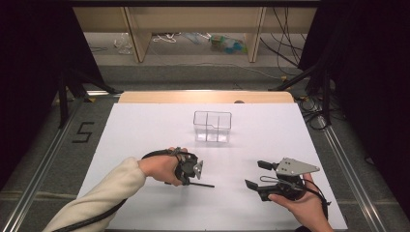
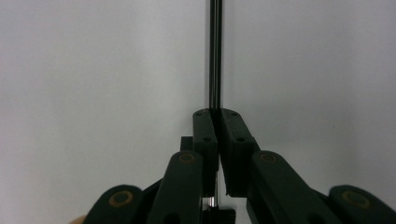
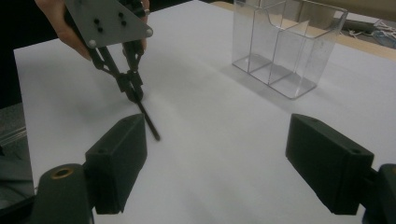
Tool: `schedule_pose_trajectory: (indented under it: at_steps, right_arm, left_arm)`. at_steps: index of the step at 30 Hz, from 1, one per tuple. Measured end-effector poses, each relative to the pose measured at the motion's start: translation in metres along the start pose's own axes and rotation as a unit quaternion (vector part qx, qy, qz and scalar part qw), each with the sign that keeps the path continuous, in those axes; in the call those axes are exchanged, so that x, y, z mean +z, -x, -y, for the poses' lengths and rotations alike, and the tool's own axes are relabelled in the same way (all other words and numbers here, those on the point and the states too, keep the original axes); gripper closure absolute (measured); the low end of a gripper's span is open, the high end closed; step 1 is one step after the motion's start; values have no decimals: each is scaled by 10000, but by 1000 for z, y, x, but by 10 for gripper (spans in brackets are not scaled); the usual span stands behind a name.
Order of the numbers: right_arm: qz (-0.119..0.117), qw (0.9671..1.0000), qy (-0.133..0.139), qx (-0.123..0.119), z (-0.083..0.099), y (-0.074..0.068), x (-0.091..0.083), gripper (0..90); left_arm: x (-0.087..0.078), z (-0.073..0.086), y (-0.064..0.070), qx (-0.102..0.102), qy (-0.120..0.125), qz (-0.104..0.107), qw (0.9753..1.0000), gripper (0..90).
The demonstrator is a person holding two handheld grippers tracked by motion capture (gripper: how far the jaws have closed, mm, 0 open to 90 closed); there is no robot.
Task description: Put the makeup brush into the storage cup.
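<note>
black and thin, the rod [image 1: 200, 184] lies low on the white table [image 1: 145, 125], on the person's side of the clear divided box [image 1: 212, 126] and well apart from it. the left gripper [image 1: 187, 170] has its jaws pressed together on one end of the rod, the rest of which runs out past them, towards the right gripper [image 1: 255, 175]. that one sits on the near side of the box too, off to the right, jaws spread wide with nothing between them.
</note>
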State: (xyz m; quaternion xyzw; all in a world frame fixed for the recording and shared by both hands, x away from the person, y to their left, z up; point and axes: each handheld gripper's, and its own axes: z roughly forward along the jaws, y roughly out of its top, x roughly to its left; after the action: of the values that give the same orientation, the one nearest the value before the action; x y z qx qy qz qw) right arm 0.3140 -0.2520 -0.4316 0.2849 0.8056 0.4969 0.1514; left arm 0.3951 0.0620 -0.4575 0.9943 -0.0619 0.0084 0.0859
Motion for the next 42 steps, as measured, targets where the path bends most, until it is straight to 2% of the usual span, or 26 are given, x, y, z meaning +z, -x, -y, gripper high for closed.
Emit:
schedule_pose_trajectory:
  at_steps: [2,3,4,6,7,8,12,13,14,15,16,19,20,21,22,28,32,42]
  right_arm:
    - [-3,10000,-3,1,0,0,0,219]
    - [-21,10000,-7,11,0,-1,0,221]
    - [-52,10000,63,-5,0,0,2,225]
    - [-77,10000,52,0,0,-1,2,228]
    - [-96,9999,36,-35,0,-1,3,234]
    - [-141,9999,13,-44,0,-1,3,235]
    - [-176,9997,11,-146,0,-2,6,237]
    - [-208,9996,-38,-168,0,-3,7,237]
    - [-208,9996,-38,-168,0,-3,7,237]
    - [-252,9995,-66,-202,0,-4,9,237]
    - [-252,9995,-66,-202,0,-4,9,237]
    - [-354,9989,-108,-293,-1,-6,13,237]
    - [-354,9989,-108,-293,-1,-6,13,237]
    - [-374,9986,-122,-339,-2,-7,14,239]
    - [-386,9986,-131,-346,-2,-8,15,242]
    - [-561,9969,-228,-505,-3,-13,24,250]
    - [-664,9958,-268,-572,-5,-16,31,253]
    - [-972,9916,-326,-788,-11,-28,51,277]
  left_arm:
    - [-1,1,0,-1,12,-18,10000,855]
    - [-1,2,2,-188,202,15,9996,855]
    - [-3,2,1,-86,110,9,9999,855]
    - [-4,3,0,-22,72,-29,10000,854]
    - [-5,3,1,-31,104,-30,9999,854]
    - [-5,4,3,-173,254,2,9995,854]
    - [-11,4,6,-139,359,-37,9993,854]
    - [-14,4,5,-10,258,-67,9996,854]
    - [-14,4,8,-169,415,-34,9990,854]
    - [-17,3,7,-50,339,-58,9994,854]
    - [-17,3,10,-165,454,-23,9988,854]
    - [-19,2,13,-108,474,-23,9988,854]
    - [-22,1,12,23,359,-34,9993,854]
    - [-21,1,15,-116,502,-2,9987,854]
    - [-22,1,15,-101,506,-9,9987,855]
    - [-31,1,22,-145,577,-30,9982,854]
    - [-36,1,25,-52,568,-53,9984,854]
    - [-42,-7,29,-80,692,24,9976,854]
